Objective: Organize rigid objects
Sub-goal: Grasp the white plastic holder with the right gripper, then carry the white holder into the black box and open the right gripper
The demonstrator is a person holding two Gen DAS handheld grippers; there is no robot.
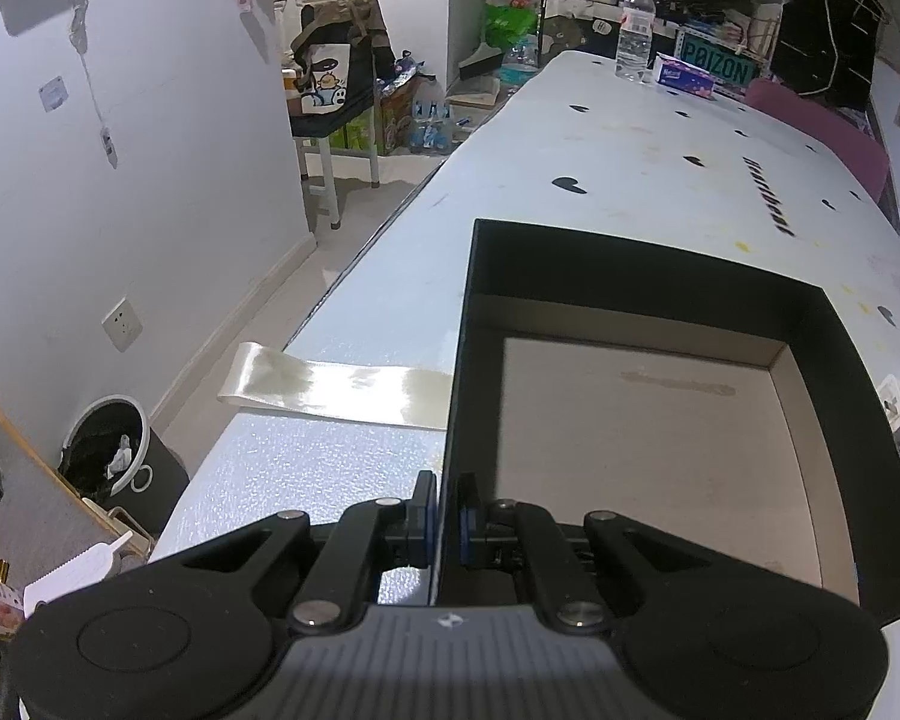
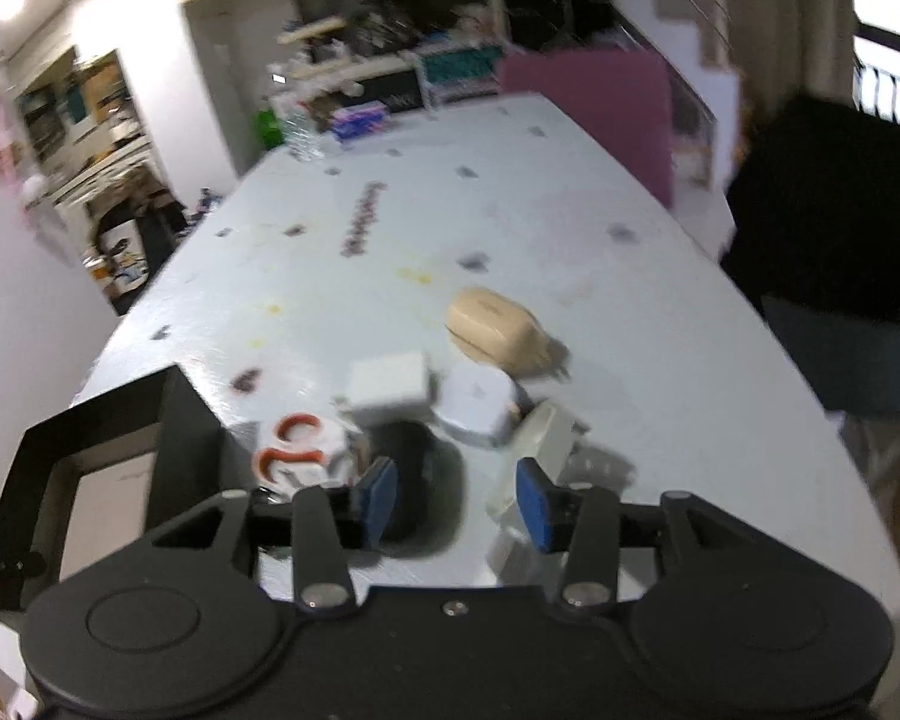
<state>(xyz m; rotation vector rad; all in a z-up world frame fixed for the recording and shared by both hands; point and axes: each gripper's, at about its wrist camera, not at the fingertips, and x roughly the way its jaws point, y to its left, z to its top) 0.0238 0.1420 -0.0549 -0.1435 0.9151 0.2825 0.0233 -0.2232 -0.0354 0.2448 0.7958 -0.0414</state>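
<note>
Right wrist view shows the things to be sorted: a loose cluster of small hard items on the white table (image 2: 660, 360), just beyond the fingertips. A white cube-shaped block (image 2: 388, 387), likely a charger, sits at the cluster's middle, with a rounded white case (image 2: 477, 411) touching it on the right and a beige rounded case (image 2: 498, 330) a little farther off. To the left lies a white piece with red curved markings (image 2: 297, 450), nearest of all a dark rounded object (image 2: 414, 468), and to the right a pale angular piece (image 2: 546, 444); blur keeps me from naming these more closely. The right gripper (image 2: 456, 501) hangs over the dark object with its jaws parted and nothing pressed between the blue pads.

All of these look light, stiff and smooth-shelled, so they should neither crush nor sag, but the rounded ones may squirt out of a pinch. Flat opposite faces are the better hold: the cube across its sides, the cases across their narrower width.

The black box (image 1: 630, 252) stands at the near left of the table, open, its pale floor bare. In the left wrist view the left gripper (image 1: 444, 519) is clamped on the box's near left wall, one pad outside and one inside, steadying it. A strip of shiny tape (image 1: 336, 390) lies on the table left of the box, and a water bottle (image 1: 635, 30) stands at the far end.
</note>
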